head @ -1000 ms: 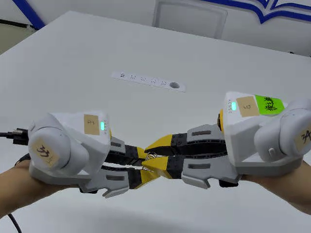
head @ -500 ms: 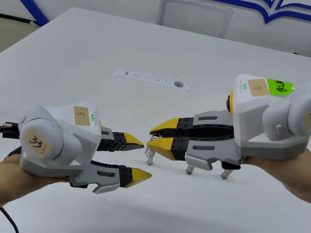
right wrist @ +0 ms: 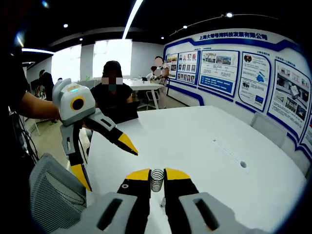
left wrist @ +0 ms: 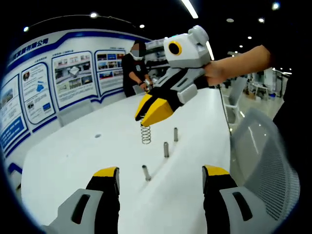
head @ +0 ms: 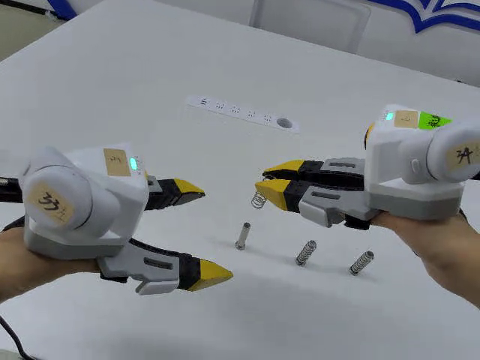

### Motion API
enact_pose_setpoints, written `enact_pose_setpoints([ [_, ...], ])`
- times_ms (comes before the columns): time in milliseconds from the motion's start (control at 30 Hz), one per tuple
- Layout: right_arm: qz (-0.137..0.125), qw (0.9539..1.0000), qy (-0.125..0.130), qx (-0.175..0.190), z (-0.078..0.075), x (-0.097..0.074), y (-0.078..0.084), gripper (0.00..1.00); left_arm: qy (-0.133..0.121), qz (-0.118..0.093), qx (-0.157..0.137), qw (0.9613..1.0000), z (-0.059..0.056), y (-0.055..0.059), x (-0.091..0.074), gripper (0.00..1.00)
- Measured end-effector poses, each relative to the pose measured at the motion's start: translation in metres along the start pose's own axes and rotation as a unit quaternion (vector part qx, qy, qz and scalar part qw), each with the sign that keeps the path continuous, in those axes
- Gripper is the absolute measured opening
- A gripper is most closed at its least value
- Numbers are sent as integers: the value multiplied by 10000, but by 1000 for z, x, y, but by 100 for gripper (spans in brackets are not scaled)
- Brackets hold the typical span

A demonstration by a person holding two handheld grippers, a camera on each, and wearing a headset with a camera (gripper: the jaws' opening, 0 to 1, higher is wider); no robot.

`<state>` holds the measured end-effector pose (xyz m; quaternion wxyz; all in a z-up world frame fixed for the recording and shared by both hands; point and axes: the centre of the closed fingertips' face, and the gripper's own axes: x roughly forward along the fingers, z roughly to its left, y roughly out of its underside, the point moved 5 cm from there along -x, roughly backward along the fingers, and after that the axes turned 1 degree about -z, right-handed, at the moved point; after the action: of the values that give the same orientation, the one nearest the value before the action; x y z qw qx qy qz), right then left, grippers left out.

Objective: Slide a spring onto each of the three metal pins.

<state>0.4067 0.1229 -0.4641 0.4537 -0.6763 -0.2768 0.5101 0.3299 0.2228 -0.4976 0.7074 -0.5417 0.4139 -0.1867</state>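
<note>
Spring [left wrist: 146,134] hangs from right tongs [head: 262,178], axis apparently near-vertical.

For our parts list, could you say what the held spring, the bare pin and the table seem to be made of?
Spring: likely bare steel wire; thin grey coils that glint.
Pin: metal, probably steel; smooth grey cylinder with a sheen.
Table: white top, perhaps laminate; even, softly glossy surface.

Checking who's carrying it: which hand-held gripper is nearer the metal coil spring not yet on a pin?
Right. The right hand-held gripper pinches the metal coil spring between its tips; the left hand-held gripper hangs open, apart from it.
</note>
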Motion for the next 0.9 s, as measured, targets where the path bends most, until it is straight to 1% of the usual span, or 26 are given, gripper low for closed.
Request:
enact_pose_setpoints([
  [67,102,9998,116,81,-4,7,9,11,-38,-55,-63,10000,3,1,-2,75],
  [167,233,9994,216,162,-7,16,20,11,-70,-102,-150,9998,6,3,-3,79],
  [267,297,9988,299,242,-9,23,28,11,-111,-114,-195,9997,8,4,-3,84],
  [367,301,9983,369,344,-12,30,34,11,-117,-116,-245,9996,8,5,-4,87],
  [467,337,9977,430,402,-15,34,40,11,-110,-228,-117,9996,7,4,-7,88],
  [533,374,9974,472,385,-18,36,46,11,-98,-233,-183,9995,7,3,-8,89],
  [600,422,9966,515,487,-21,37,52,11,-108,-224,-220,9994,8,4,-9,91],
  [633,423,9963,536,514,-22,38,53,11,-124,-207,-231,9994,9,5,-10,91],
  [667,399,9959,521,623,-22,38,55,11,-143,-180,-242,9994,9,6,-11,92],
  [733,340,9955,514,723,-22,39,57,11,-152,-161,-257,9994,10,8,-12,93],
  [900,353,9947,574,772,-22,40,60,11,-124,-101,-316,9994,9,13,-13,94],
])
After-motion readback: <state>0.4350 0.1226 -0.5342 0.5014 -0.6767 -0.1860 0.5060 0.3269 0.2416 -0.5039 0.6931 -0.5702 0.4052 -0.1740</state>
